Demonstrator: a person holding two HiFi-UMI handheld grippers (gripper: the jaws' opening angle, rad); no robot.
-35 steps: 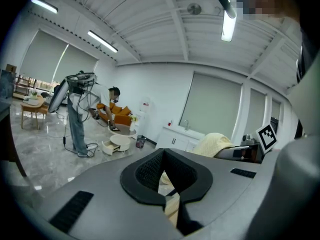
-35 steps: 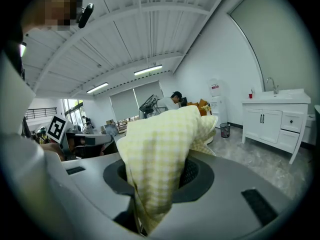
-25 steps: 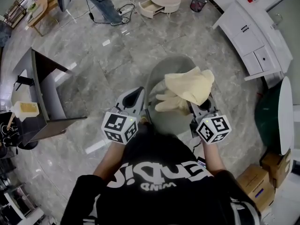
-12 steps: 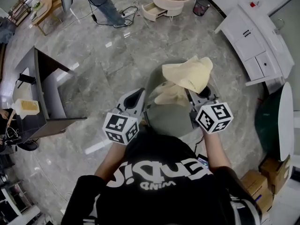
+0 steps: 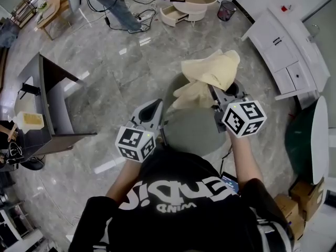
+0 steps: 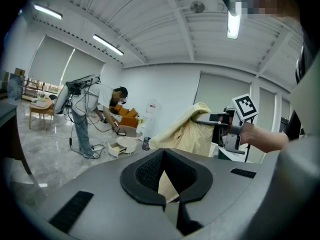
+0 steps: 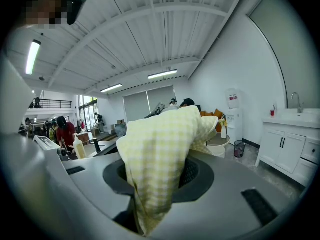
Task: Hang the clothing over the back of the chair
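A pale yellow checked cloth hangs bunched above the grey chair, which stands just in front of me. My right gripper is shut on the cloth; the fabric fills its jaws and drapes over them. The left gripper hovers by the chair's left edge, jaws apart with nothing between them. From the left gripper view, the cloth hangs from the right gripper off to the right, apart from the left jaws.
A dark table stands at the left. White cabinets line the right. A round white low table with an open drawer and a standing person are at the far side. Cardboard boxes sit at the lower right.
The right gripper has risen and moved away from me with the cloth, lifting it clear of the chair seat. The left gripper has stayed put.
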